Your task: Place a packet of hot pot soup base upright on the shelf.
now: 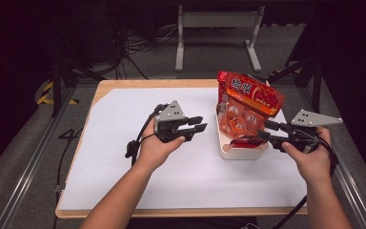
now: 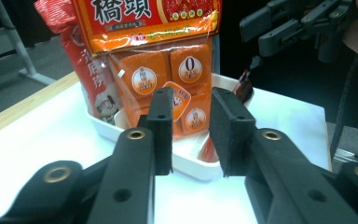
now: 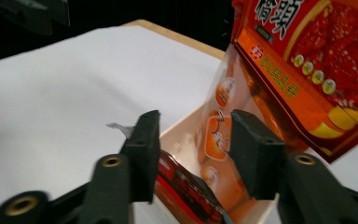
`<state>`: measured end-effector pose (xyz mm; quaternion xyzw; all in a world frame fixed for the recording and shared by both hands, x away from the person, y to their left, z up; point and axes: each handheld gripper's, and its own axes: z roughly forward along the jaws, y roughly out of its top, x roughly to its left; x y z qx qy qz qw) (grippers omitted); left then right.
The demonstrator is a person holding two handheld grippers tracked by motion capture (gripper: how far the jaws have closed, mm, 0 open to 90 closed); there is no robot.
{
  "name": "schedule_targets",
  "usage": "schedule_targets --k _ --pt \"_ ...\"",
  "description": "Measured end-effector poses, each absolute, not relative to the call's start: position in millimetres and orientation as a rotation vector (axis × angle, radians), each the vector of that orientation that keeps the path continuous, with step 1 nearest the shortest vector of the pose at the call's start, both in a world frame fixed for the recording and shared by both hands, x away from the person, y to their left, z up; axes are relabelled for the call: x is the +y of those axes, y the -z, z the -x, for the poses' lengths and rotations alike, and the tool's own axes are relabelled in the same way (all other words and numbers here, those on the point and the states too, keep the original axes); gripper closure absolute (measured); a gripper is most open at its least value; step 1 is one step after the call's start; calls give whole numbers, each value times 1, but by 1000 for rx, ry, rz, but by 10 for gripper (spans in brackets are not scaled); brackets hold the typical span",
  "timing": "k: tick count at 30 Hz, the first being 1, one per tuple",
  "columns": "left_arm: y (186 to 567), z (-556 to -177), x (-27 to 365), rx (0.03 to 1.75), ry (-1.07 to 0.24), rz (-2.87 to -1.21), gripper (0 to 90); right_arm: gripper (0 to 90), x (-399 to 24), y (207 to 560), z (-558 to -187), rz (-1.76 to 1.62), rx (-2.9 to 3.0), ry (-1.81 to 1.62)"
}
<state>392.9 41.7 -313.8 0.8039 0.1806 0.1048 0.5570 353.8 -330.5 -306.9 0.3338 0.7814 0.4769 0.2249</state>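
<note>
Your work here looks like pulling snack packs out of the white rectangular plastic bin (image 1: 240,153), and by my read it's barely begun: nothing lies out on the white sheet covering the desk (image 1: 124,143), and all packs are still in the bin.

The bin sits on the right half of the desk, a bit nearer the far edge. The big orange-and-red printed foil bag (image 1: 250,93) stands upright in it, long axis roughly vertical, top edge leaning slightly to the far side and printed face toward you. In the left gripper view a second red pack with a chef picture (image 2: 91,88) stands behind it at the left. A dark red flat sachet (image 1: 248,140) lies at the near-right end of the bin, long axis roughly left-right, one end sticking past the rim toward your right gripper.

Right gripper (image 1: 263,130): fingers part open, a narrow-to-medium gap, holding nothing. In the right gripper view they straddle the sachet (image 3: 186,186), but I can't tell if either touches it.

Left gripper (image 1: 201,124): fingers a narrow gap apart, empty, hovering over the sheet left of the bin, aimed at the bag, not touching.

Left to do, as I judge it: close on the sachet, lift it out, then the rest.
</note>
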Motion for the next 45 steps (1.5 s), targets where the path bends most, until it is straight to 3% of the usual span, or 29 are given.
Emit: schedule_targets --k 1,3,7,18,45 --pt "313 -387 49 438 -254 -1891 643 476 -328 306 -353 -923 2150 -1335" --pt "313 -381 57 444 -274 -1892 540 416 -322 305 -352 -911 2141 -1372" --pt "316 -371 72 469 -284 -1906 452 365 -313 304 -348 -895 2130 -1417" --pt "330 -352 115 589 -334 -1916 310 292 -282 314 -344 -836 2161 -1440" --pt "381 -310 181 770 -412 -1851 262 267 -247 359 -310 -730 2104 -1520"
